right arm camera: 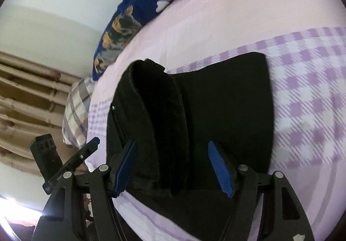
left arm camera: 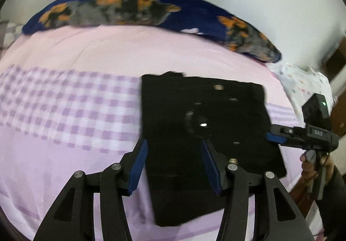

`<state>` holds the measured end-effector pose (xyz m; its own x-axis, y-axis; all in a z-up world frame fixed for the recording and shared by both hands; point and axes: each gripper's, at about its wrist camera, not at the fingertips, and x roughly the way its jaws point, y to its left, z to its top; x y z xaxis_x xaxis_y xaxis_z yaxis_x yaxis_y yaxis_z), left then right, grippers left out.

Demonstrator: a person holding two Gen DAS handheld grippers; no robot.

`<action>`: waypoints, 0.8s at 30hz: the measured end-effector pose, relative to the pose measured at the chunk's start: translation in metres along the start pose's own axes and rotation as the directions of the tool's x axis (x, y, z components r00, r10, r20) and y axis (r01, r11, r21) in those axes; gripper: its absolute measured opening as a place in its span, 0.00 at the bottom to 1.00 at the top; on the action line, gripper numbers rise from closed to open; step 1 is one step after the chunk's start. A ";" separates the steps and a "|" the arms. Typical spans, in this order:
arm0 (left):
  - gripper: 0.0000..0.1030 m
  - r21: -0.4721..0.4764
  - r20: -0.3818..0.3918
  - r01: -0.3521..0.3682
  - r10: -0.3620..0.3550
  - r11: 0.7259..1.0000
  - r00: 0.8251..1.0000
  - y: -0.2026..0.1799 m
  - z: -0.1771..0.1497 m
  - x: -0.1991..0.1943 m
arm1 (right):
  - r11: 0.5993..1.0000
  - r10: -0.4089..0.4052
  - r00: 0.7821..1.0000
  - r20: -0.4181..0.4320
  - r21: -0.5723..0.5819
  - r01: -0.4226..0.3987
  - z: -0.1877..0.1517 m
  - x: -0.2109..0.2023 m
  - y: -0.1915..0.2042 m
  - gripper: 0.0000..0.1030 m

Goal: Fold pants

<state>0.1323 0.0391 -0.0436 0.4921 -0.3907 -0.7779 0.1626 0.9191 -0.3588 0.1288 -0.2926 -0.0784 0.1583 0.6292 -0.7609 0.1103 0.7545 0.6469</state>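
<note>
The black pants lie folded into a compact rectangle on the pink and purple bed sheet. My left gripper is open and empty, hovering just over the folded pants' near left part. My right gripper is open and empty above the pants, whose rolled waistband edge runs between its fingers. The right gripper also shows in the left wrist view, at the pants' right edge. The left gripper shows at the left of the right wrist view.
A dark blue blanket with orange and grey print lies along the far side of the bed by the white wall. A checked pillow and beige curtains are beyond the bed's end. A white dotted cloth lies at the right.
</note>
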 end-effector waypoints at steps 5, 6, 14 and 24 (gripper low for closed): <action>0.51 -0.016 -0.043 -0.007 0.007 1.000 0.999 0.010 -0.007 0.016 | 0.999 0.016 1.000 -0.011 -0.041 -0.017 0.010 0.015 0.001 0.62; 0.51 -0.011 -0.051 -0.006 0.005 1.000 0.999 0.009 -0.008 0.019 | 0.999 0.016 1.000 -0.007 -0.046 -0.016 0.013 0.016 0.001 0.57; 0.54 0.027 -0.060 -0.041 0.043 0.999 0.997 0.000 -0.010 0.037 | 0.993 0.114 0.993 -0.028 -0.034 -0.114 0.022 0.036 0.000 0.39; 0.58 0.018 -0.069 -0.063 0.064 0.998 0.996 -0.001 -0.007 0.049 | 0.988 0.134 0.989 -0.061 -0.070 -0.138 0.022 0.048 0.009 0.32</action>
<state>0.1502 0.0188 -0.0852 0.4412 -0.3338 -0.8330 0.1472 0.9426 -0.2997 0.1593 -0.2596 -0.1077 0.1120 0.7350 -0.6687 0.0181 0.6713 0.7409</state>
